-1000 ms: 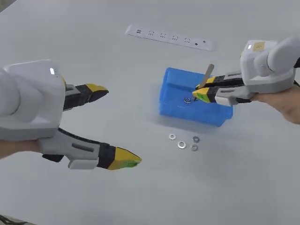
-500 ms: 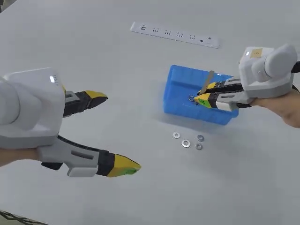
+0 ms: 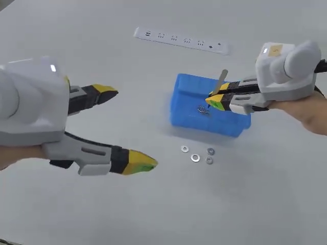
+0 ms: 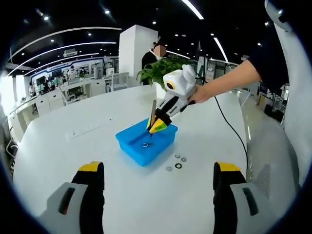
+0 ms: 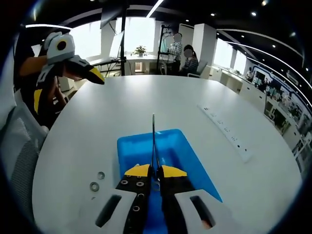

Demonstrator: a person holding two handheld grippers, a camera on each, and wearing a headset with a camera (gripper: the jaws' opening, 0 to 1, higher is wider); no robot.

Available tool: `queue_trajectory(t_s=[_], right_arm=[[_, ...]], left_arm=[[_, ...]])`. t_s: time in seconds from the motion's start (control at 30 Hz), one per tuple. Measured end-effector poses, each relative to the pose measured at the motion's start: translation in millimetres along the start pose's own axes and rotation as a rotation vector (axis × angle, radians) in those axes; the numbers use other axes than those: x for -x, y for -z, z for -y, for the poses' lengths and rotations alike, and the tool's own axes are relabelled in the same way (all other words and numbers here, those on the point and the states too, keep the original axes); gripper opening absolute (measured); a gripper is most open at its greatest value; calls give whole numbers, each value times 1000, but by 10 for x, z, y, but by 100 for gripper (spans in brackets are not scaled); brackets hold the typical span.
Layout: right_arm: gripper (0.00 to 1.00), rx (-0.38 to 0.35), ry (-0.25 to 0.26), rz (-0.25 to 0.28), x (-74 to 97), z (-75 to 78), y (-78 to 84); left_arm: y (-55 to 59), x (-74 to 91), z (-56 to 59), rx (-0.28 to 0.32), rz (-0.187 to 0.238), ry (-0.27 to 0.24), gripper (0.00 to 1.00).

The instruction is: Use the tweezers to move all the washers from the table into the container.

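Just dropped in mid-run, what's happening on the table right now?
The right gripper is shut on the tweezers, tips pointing down into the blue container, where a washer shows near them; I cannot tell if it is released. Four washers lie on the table in front of the container. The left gripper hangs open, holding nothing.

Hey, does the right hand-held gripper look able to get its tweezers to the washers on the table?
Likely yes. The right hand-held gripper holds the tweezers over the container, and the washers lie on open table beside its near wall, with nothing in between.
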State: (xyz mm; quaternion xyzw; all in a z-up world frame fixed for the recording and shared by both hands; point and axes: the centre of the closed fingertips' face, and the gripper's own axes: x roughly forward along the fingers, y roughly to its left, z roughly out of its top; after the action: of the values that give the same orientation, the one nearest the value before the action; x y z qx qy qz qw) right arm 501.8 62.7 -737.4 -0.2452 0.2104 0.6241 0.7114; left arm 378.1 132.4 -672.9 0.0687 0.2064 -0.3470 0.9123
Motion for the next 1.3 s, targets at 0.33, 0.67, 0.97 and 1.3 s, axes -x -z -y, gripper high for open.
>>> queue_trajectory(t_s=[0.33, 0.67, 0.97, 1.3], right_arm=[[7, 12, -4, -7, -41, -19, -4], [7, 29, -27, -32, -73, -60, 30], [7, 38, -39, -40, -81, -80, 27], [7, 36, -56, -48, -77, -140, 61]], left_arm=[[-533, -447, -297, -59, 83, 21, 83], [-631, -1110, -263, -227, -3, 138, 56], [-627, -1312, -165, -310, -44, 256, 29], [-669, -1324, -130, -346, -57, 306, 16]])
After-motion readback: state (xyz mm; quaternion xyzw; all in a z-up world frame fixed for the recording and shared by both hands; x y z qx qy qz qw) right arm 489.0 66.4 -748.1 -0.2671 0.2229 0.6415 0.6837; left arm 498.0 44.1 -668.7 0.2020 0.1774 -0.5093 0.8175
